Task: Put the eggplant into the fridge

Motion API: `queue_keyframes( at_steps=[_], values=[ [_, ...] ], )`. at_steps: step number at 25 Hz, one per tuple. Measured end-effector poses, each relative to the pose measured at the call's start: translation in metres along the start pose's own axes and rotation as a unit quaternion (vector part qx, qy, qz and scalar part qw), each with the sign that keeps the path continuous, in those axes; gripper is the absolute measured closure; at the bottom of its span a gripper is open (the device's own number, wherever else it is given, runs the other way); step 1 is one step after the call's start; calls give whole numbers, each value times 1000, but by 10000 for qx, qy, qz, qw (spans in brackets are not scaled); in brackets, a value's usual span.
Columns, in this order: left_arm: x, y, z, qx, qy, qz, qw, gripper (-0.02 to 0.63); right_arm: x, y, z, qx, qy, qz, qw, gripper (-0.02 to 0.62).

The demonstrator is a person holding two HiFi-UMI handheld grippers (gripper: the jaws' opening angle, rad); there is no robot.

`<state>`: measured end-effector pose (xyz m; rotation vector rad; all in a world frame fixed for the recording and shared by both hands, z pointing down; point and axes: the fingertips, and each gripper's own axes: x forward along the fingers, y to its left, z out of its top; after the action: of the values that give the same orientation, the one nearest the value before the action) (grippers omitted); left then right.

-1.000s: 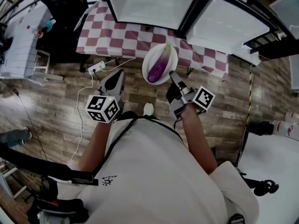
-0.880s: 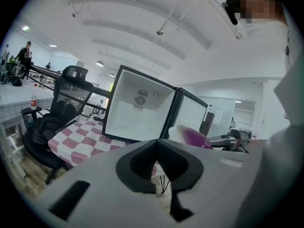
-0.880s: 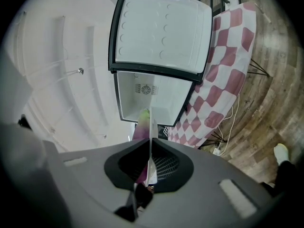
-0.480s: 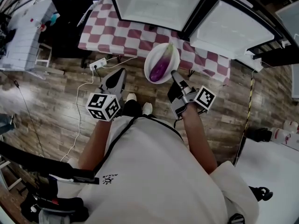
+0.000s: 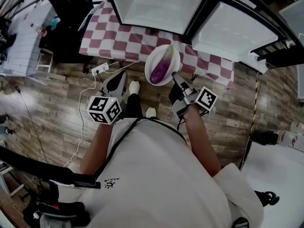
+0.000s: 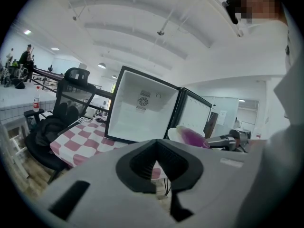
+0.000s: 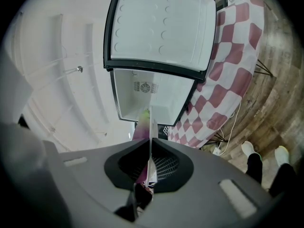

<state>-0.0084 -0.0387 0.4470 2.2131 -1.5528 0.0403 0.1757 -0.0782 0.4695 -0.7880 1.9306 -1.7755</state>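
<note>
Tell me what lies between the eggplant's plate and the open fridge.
In the head view, only checkered tablecloth shows between the plate and the fridge.

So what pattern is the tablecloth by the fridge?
The tablecloth has dark-red-and-white checks, clearest in the head view.

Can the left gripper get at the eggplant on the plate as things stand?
Probably yes. The eggplant lies uncovered on the plate, which the right gripper holds by its rim. The left gripper is empty, beside the plate, with nothing between them. Its jaws are together, so they must open first.
</note>
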Motion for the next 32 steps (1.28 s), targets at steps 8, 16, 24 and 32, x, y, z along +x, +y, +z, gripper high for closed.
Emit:
queue_keyframes(
  at_steps=[8, 16, 24, 32],
  values=[
    [17, 30, 11, 5, 34, -13, 10000, 600, 37, -2, 9, 0, -30, -39, 10000, 572],
    [55, 69, 32, -16, 122, -114, 9999, 600, 90, -3, 29, 46, -95, -95, 9999, 572],
    [100, 107, 50, -30, 253, -248, 9994, 600, 144, -10, 59, 53, -212, -139, 9997, 572],
    [142, 138, 71, 62, 347, -427, 9985, 600, 196, -15, 88, 11, -351, -175, 9992, 572]
  ],
)
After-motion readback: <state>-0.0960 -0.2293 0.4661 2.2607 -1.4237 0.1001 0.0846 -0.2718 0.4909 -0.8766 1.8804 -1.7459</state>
